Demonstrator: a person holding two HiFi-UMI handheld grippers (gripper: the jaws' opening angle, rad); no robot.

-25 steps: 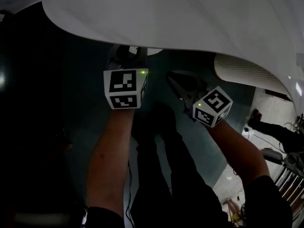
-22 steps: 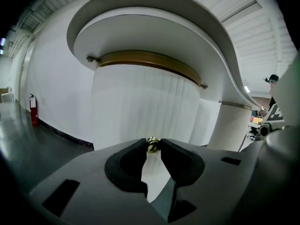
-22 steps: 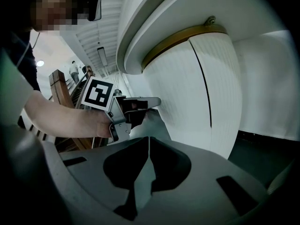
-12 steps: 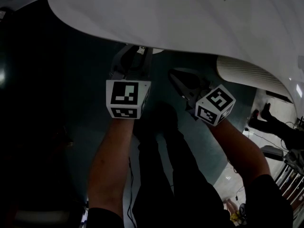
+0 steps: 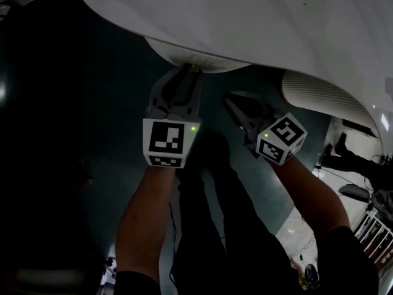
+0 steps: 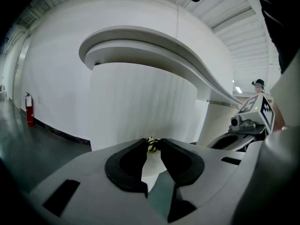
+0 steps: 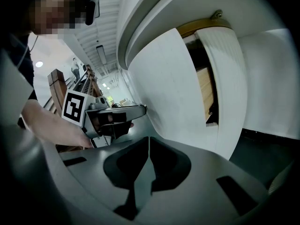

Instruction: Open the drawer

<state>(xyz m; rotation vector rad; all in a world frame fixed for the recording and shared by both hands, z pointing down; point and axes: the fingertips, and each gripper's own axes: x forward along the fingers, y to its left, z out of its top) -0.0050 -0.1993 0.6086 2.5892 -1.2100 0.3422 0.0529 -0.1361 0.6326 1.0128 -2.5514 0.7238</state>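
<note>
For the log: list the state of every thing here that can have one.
left claw: shut on the brass knob.
brass knob: gripped between the claw's pads.
right claw: shut, empty.
drawer: front juts slightly past the counter edge, apparently partly open.
cabinet door: ajar, wood interior showing.

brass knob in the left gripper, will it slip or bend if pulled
Probably stiff: the brass knob looks like small solid metal fixed to the curved drawer front. It may slip, since it is shiny, rounded and caught only at the tips of the left gripper.
</note>
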